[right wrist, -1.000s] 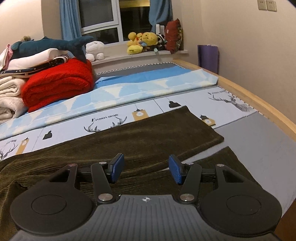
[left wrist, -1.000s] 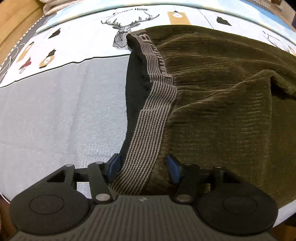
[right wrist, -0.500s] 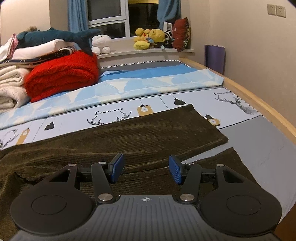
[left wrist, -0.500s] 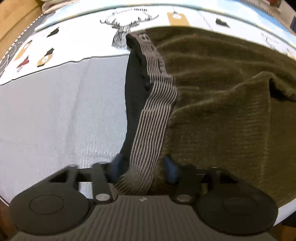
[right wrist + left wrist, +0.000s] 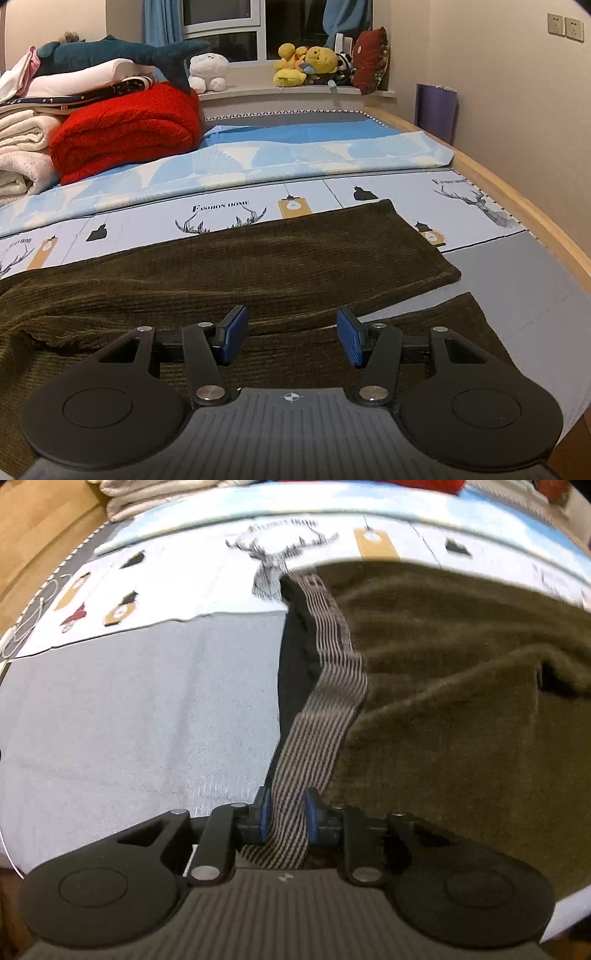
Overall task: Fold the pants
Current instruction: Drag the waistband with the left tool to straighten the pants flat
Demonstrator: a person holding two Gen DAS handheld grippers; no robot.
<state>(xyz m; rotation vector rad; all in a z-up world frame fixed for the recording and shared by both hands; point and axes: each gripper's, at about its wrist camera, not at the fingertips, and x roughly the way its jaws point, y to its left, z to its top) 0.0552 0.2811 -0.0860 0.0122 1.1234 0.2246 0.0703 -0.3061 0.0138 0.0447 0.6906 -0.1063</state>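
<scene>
Dark olive corduroy pants (image 5: 461, 709) lie spread across the bed, their grey striped waistband (image 5: 325, 701) on the left in the left wrist view. My left gripper (image 5: 287, 814) is at the near end of that waistband. Its jaws are closing, and the blue pads touch the bunched band on both sides. In the right wrist view the two pant legs (image 5: 258, 266) stretch to the right, the far leg overlapping the near one. My right gripper (image 5: 291, 338) hovers open just above the near leg, with nothing between its fingers.
The bed sheet (image 5: 129, 720) is grey near me and printed with deer further back. A red blanket (image 5: 125, 133), folded linens (image 5: 22, 147) and a plush shark (image 5: 110, 55) are stacked at the back left. The wooden bed edge (image 5: 535, 221) runs along the right.
The left jaws have come together from wide apart onto the waistband, which now bunches narrow between the pads. The right gripper stays open over the pant legs, only slightly rolled.
</scene>
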